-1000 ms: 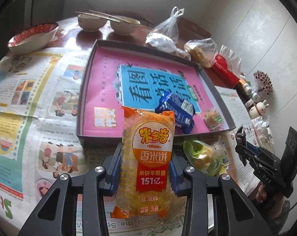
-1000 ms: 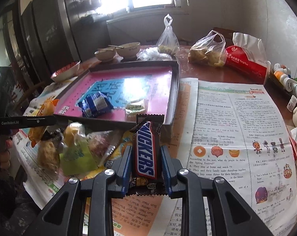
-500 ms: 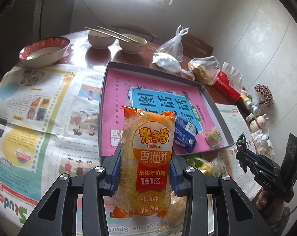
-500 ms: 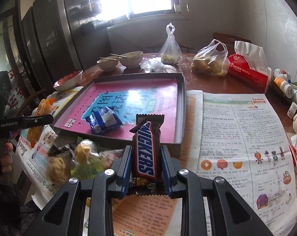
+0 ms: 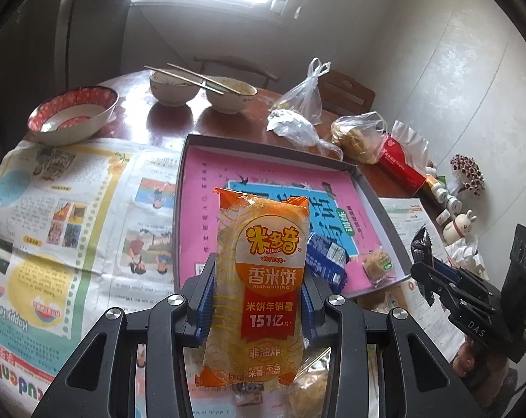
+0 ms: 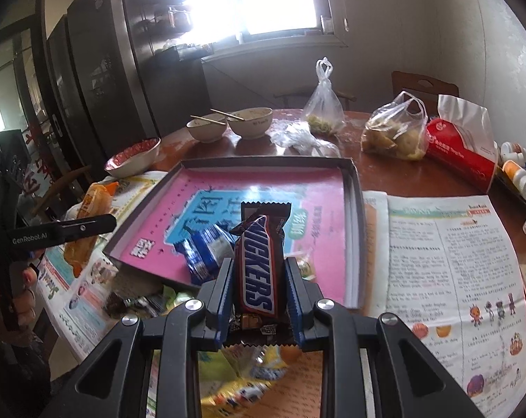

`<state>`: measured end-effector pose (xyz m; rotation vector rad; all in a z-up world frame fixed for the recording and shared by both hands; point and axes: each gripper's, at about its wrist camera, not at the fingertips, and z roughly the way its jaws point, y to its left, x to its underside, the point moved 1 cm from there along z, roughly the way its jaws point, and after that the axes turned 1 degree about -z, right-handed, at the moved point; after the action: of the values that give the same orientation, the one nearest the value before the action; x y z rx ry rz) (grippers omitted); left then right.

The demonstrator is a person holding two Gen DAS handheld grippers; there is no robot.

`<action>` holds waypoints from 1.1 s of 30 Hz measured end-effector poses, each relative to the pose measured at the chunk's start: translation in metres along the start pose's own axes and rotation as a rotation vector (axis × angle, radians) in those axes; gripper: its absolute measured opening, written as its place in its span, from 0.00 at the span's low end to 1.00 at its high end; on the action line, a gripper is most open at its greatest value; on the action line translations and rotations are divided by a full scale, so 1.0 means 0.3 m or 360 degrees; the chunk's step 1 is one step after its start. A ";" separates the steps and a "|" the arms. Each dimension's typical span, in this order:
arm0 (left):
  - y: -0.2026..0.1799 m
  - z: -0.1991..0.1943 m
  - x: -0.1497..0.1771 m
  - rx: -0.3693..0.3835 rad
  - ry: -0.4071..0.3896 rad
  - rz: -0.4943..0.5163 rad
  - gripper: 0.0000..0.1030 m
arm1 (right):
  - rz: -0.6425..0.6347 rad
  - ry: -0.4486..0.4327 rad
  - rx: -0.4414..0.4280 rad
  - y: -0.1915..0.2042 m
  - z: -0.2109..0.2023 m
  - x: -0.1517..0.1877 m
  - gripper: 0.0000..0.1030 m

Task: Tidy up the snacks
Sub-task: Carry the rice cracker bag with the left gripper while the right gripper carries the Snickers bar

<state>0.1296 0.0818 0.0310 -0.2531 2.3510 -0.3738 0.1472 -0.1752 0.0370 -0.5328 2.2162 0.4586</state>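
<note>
L gripper [image 5: 259, 289]: I've got it pinching the orange rice-cracker pack [image 5: 261, 278], pads on both long sides, pack upright and off the table, in front of the near-left part of the tray [image 5: 374, 202]. Newspaper [image 5: 71, 209] lies left of the tray, red-rim bowl [image 5: 73, 115] at its far end. Two small bowls [image 5: 202, 90] w/ chopsticks sit behind the tray.

Tray is shallow, dark rim, pink/blue printed floor. Inside, near its front edge: blue biscuit pack [image 6: 205, 250] and just right of it a small clear-wrapped snack [image 5: 377, 264], apart from each other.

R gripper [image 6: 259, 289]: clamped on the Snickers bar [image 6: 259, 264], bar standing upright between the pads, held over the tray's near edge. Below it, loose snacks [image 6: 242, 379] on the paper, blurred, can't ID them.

Right of the tray: 2nd newspaper sheet [image 6: 450, 264]. Behind it clear bags of food [image 6: 391, 132], red tissue pack [image 6: 461, 149].
</note>
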 end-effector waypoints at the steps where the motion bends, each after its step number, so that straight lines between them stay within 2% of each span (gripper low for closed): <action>1: -0.002 0.003 -0.006 0.0000 -0.0003 0.0004 0.40 | 0.0001 -0.0004 -0.0002 0.002 0.002 -0.004 0.28; 16: 0.006 0.062 -0.050 0.0010 0.0000 0.0010 0.40 | 0.0029 0.0001 -0.0012 0.027 0.064 -0.075 0.28; 33: 0.007 0.157 -0.061 -0.0012 0.0048 0.0013 0.40 | 0.0076 0.0041 0.0019 0.032 0.138 -0.088 0.28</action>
<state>0.1752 0.0798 0.0096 -0.2429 2.3827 -0.3670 0.1836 -0.1412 0.0333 -0.4833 2.2589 0.4655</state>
